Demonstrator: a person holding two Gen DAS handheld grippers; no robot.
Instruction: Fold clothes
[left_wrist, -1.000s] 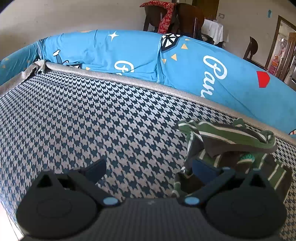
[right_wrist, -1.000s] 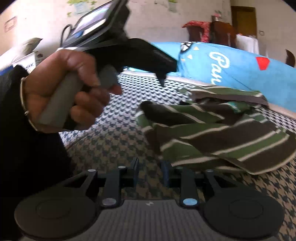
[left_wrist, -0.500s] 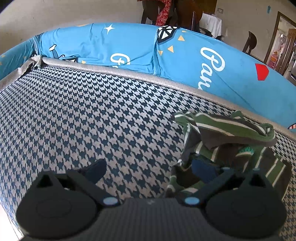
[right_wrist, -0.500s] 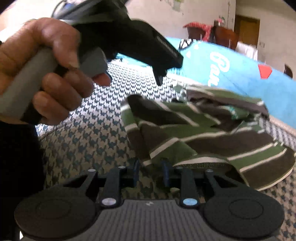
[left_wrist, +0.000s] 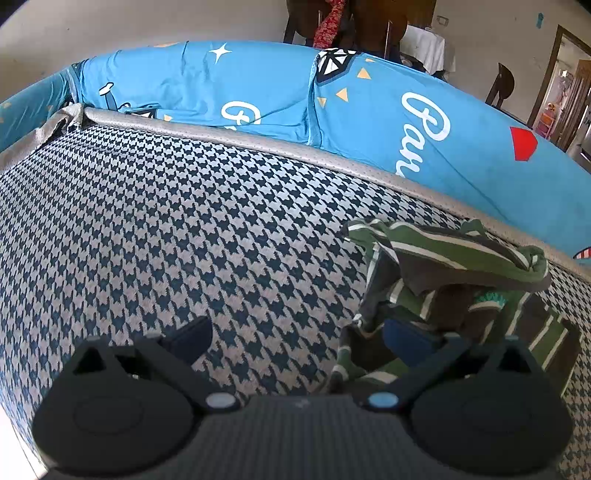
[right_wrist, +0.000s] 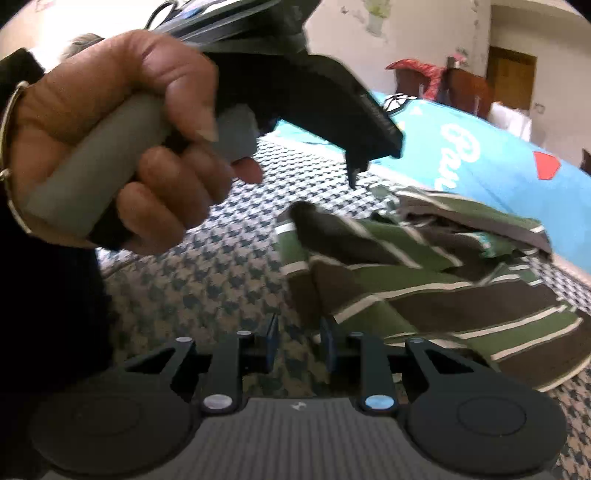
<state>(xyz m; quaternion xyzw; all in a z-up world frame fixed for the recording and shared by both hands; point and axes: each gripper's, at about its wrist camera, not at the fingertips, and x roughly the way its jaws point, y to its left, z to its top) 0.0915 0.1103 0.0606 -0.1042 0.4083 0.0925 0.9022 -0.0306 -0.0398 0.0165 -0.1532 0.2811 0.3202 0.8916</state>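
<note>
Striped shirt (right_wrist: 424, 280) bunched at right of frame: soft, light, limp; likely best pinched at hem edge. Left tool (left_wrist: 295, 332) wide apart; right tool (right_wrist: 298, 341) slightly apart, empty.

Change record: my left gripper (left_wrist: 299, 338) has dropped nearer the houndstooth seat; my hand (right_wrist: 122, 147) gripping it looms closer in the right view; my right gripper (right_wrist: 298, 341) has edged toward the green-and-brown striped shirt (right_wrist: 424, 280).

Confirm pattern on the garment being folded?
The shirt has green and dark brown bands split by thin white stripes. Clearest in the right wrist view.
</note>
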